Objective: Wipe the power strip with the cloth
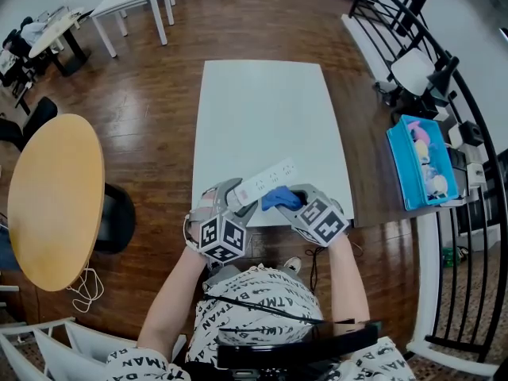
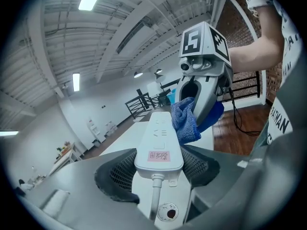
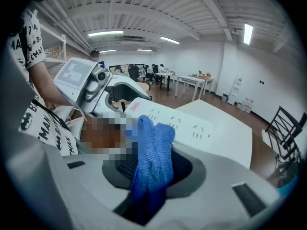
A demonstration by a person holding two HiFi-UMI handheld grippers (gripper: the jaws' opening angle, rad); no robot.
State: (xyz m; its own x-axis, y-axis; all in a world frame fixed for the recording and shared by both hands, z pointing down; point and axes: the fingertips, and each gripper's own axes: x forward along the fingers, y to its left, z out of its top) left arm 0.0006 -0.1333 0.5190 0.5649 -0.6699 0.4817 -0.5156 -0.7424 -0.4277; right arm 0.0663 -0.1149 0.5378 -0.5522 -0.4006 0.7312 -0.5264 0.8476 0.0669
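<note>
The white power strip point(image 1: 266, 181) is lifted off the table near its front edge, tilted up to the right. My left gripper point(image 1: 238, 203) is shut on its cord end; in the left gripper view the power strip point(image 2: 159, 145) sits clamped between both pads, a pink label facing up. My right gripper point(image 1: 295, 201) is shut on a blue cloth point(image 1: 281, 198), which presses against the strip's right side. In the right gripper view the cloth point(image 3: 152, 162) hangs bunched between the jaws, touching the strip point(image 3: 180, 127). The left gripper view shows the cloth point(image 2: 186, 120) against the strip's edge.
The white table point(image 1: 266, 113) stretches away from me. A round wooden table point(image 1: 55, 193) stands to the left with a dark chair point(image 1: 117, 217) beside it. A blue tray point(image 1: 421, 161) of items sits on a rack at right, near black railings point(image 1: 468, 236).
</note>
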